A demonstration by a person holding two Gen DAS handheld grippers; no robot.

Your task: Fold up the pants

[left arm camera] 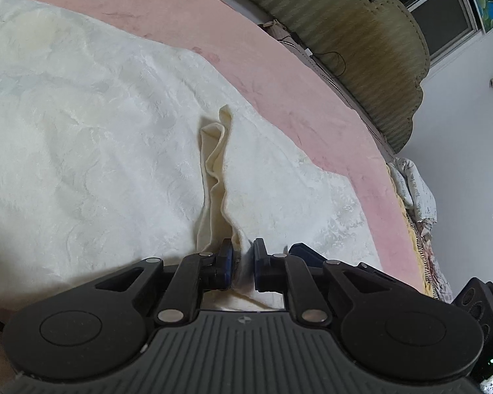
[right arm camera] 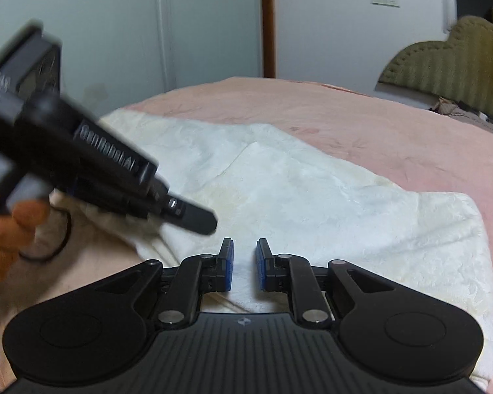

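The left claw (left arm camera: 243,262) pinches a raised cream ridge of the pants (left arm camera: 82,131), which lie spread across the pink bed (left arm camera: 279,75); the lift should stay low and level so the fold lands square. The right claw (right arm camera: 245,264) hangs released above the cloth, and waistband and leg ends are hard to make out.

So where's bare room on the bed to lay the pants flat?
Bare pink blanket lies beyond the white pants, toward the green headboard, and along their right edge. It is crowded on the left of the right wrist view, where the left gripper crosses in. In the left wrist view a pants fold stands up between that gripper's fingers.
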